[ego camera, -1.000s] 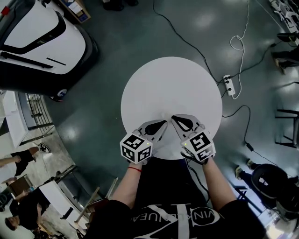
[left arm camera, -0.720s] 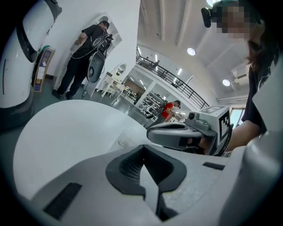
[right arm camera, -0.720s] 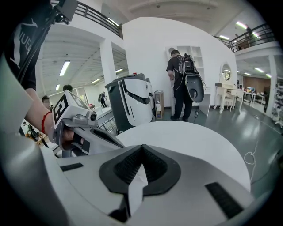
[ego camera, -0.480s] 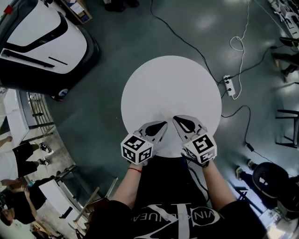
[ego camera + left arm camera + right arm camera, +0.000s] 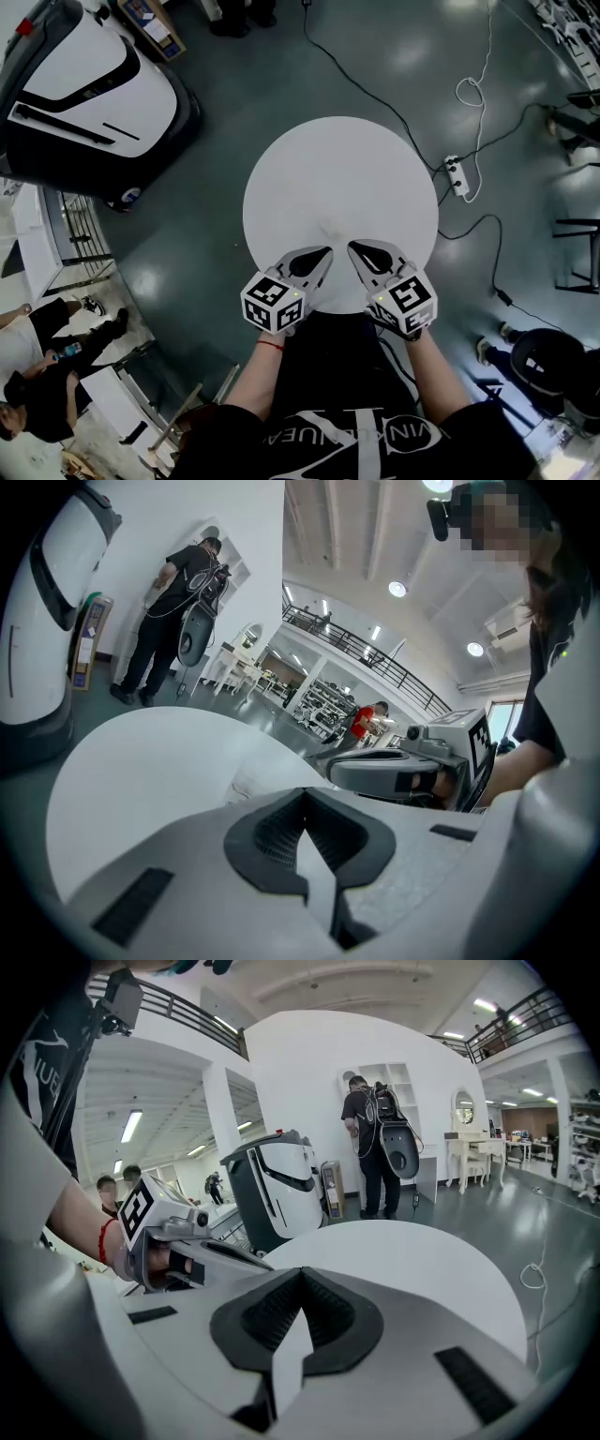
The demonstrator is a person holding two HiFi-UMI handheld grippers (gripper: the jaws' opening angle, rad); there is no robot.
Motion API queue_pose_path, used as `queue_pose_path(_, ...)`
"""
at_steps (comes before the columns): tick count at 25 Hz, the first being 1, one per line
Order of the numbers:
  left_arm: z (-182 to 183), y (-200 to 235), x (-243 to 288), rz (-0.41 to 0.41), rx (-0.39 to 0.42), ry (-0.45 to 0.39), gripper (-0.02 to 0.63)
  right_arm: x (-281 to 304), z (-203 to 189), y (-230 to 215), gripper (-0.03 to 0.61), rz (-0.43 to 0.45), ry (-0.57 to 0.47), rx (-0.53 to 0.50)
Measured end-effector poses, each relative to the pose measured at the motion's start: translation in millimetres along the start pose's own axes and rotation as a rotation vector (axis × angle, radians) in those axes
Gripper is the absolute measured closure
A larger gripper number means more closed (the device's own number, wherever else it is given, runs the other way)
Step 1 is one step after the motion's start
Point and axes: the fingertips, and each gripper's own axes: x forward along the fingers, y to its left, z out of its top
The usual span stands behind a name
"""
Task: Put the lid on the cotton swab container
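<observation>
From the head we look steeply down on the round white table [image 5: 342,178], with the left gripper [image 5: 324,255] and right gripper [image 5: 356,249] at its near edge. Each gripper camera sits close behind its jaws, facing low across that tabletop and catching the other gripper.

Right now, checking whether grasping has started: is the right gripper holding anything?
No, the right gripper has its jaws shut together with nothing between them.
</observation>
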Motion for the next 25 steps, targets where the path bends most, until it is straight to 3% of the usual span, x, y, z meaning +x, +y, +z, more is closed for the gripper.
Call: queue_pose_path(25, 41.7, -47.8, -40.0, 0.032, 0.09, -0.095, 0.609, -56.3, 33.3, 31.6, 0.577, 0.037, -0.082, -0.032)
